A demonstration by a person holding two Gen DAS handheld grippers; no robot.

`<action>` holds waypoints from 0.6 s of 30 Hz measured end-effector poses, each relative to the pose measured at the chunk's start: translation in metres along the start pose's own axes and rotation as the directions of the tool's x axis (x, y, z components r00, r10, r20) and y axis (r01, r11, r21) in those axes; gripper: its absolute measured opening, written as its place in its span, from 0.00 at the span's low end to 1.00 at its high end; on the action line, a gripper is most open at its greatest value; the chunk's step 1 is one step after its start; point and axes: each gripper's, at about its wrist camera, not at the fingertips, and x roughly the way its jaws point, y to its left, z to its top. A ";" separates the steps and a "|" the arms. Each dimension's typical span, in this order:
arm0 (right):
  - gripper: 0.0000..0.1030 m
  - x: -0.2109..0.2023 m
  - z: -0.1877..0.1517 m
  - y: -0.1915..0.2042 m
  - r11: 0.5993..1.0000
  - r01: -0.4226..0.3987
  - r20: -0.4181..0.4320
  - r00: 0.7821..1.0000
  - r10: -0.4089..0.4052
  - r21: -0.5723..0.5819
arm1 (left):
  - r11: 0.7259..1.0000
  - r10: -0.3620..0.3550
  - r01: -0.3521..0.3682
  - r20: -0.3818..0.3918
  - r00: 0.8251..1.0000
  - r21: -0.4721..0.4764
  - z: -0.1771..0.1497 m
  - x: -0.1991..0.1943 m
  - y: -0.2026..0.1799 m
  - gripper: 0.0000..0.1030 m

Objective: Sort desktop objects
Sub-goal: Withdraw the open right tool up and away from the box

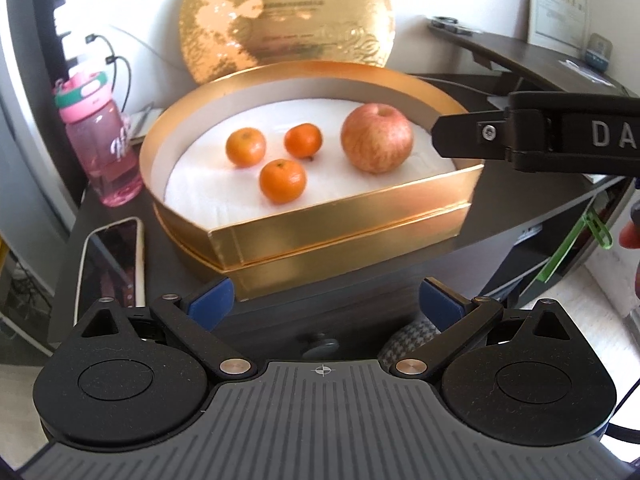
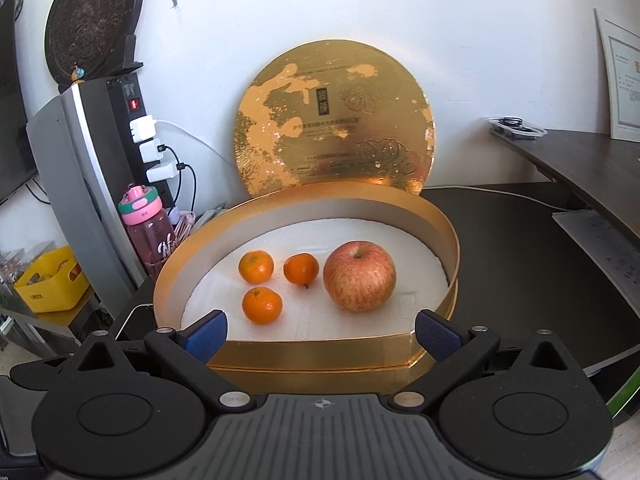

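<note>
1. Left tool (image 1: pixel 326 300) and right tool (image 2: pixel 320 338) both gape wide with nothing between the blue pads, hanging just short of the gold box (image 2: pixel 320 354)
2. Its flat front edge faces them; a phone (image 1: pixel 114 264) lies on the dark surface (image 2: pixel 520 264) left of it
3. Inside on white padding: three tangerines (image 2: pixel 262 305) left, apple (image 2: pixel 359 276) right, stem up
4. The gold lid (image 2: pixel 334 120) leans upright behind

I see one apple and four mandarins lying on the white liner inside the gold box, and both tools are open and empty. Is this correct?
Not quite: there are three mandarins, not four. The right wrist view shows them beside the one apple on the white liner inside the gold box. The rest holds: the left tool and right tool are open and empty.
</note>
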 end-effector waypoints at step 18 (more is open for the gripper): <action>0.98 0.008 0.007 -0.014 1.000 0.011 0.034 0.999 -0.012 0.016 | 0.995 0.086 -0.090 0.071 0.994 0.048 0.025 -0.002 0.008 0.99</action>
